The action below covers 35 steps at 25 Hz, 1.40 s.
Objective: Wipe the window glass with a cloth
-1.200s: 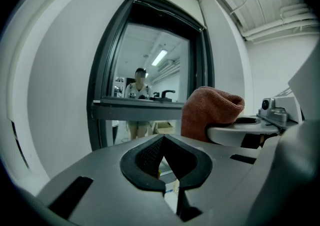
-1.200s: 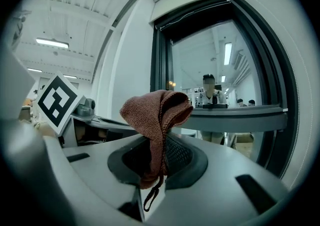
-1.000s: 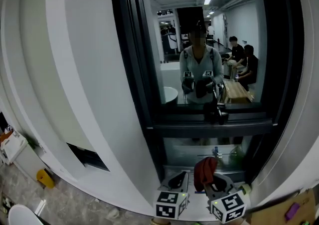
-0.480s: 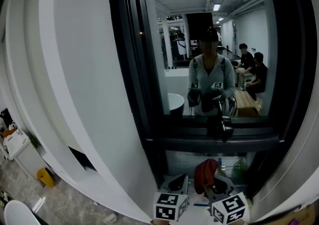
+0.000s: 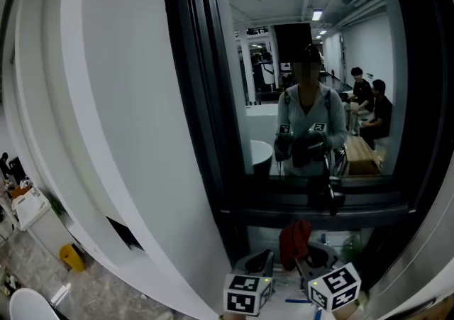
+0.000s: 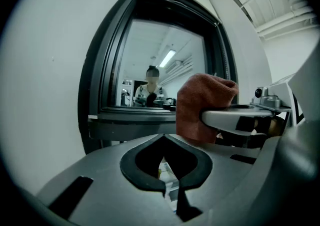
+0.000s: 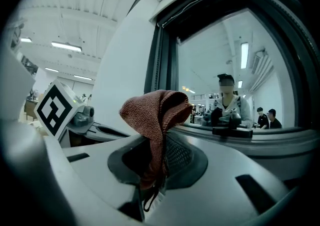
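The window glass [image 5: 312,63] sits in a dark frame and mirrors a person holding both grippers. A rust-red cloth [image 5: 294,238] stands up from my right gripper [image 5: 311,257], low in the head view, below the sill. In the right gripper view the cloth [image 7: 156,112] is pinched between the jaws of the right gripper [image 7: 159,162], and its bunched top faces the glass [image 7: 235,59]. My left gripper [image 5: 260,262] is beside it on the left, shut with nothing in it. In the left gripper view its jaws meet in front of the window [image 6: 150,69], with the cloth [image 6: 202,104] to the right.
A dark handle [image 5: 332,196] sticks out from the lower window frame. A white curved wall [image 5: 106,113] fills the left side. Below the sill is a second pane with a green bottle [image 5: 351,247] behind it. A yellow object [image 5: 71,256] lies on the floor at lower left.
The head view has shifted, so the window now sits further right and lower in the picture. Both grippers stay low below the sill, the cloth still held in the right one.
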Tool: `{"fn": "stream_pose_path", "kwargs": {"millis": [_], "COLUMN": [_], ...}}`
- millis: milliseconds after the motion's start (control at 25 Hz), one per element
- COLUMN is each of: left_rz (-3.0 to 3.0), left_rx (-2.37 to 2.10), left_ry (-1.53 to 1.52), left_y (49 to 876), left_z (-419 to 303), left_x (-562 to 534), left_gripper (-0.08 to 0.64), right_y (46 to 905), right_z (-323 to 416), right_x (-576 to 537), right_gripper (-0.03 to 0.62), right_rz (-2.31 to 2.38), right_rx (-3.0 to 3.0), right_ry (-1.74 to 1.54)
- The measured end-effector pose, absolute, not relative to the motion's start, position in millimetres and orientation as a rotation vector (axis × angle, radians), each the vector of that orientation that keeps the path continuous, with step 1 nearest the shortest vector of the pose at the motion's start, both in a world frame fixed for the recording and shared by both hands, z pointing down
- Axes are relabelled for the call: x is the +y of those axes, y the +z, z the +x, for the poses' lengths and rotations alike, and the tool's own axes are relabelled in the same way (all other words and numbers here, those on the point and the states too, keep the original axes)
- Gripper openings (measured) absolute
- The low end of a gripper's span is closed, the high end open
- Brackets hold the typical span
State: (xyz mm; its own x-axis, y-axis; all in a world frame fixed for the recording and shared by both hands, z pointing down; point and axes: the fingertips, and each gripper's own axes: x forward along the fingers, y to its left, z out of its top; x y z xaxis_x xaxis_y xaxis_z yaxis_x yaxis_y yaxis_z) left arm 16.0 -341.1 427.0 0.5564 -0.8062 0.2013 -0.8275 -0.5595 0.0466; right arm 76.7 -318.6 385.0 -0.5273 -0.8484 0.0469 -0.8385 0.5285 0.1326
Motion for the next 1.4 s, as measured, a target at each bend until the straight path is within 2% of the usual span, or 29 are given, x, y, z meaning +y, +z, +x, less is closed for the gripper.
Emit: {"fn": "stream_pose_path", "kwargs": {"millis": [240,560,960,1400], "left_rz": [2.656,2.653,2.649,2.62], "left_rx": [-1.392,-1.414,-1.411,-1.439], "left_ry": [0.24,0.238,0.257,0.218], "left_y": [415,404,402,397], "left_z": [2,-12,-19,-36], "left_x": [-355,-364,-370,-386], "left_gripper": [0.005,0.005,0.005,0.005], "right_y": [309,135,-61,-175], "right_z": [63,52,30,-7], "right_x": [-354,-396,-435,-465], "right_gripper": [0.051,0.051,0.051,0.051], "right_rz": [1.381,1.397,1.519,1.617], "right_rx": [-2.696,-2.505,-1.85,-0.924], "right_ry": [-0.324,-0.895,-1.438,-1.732]}}
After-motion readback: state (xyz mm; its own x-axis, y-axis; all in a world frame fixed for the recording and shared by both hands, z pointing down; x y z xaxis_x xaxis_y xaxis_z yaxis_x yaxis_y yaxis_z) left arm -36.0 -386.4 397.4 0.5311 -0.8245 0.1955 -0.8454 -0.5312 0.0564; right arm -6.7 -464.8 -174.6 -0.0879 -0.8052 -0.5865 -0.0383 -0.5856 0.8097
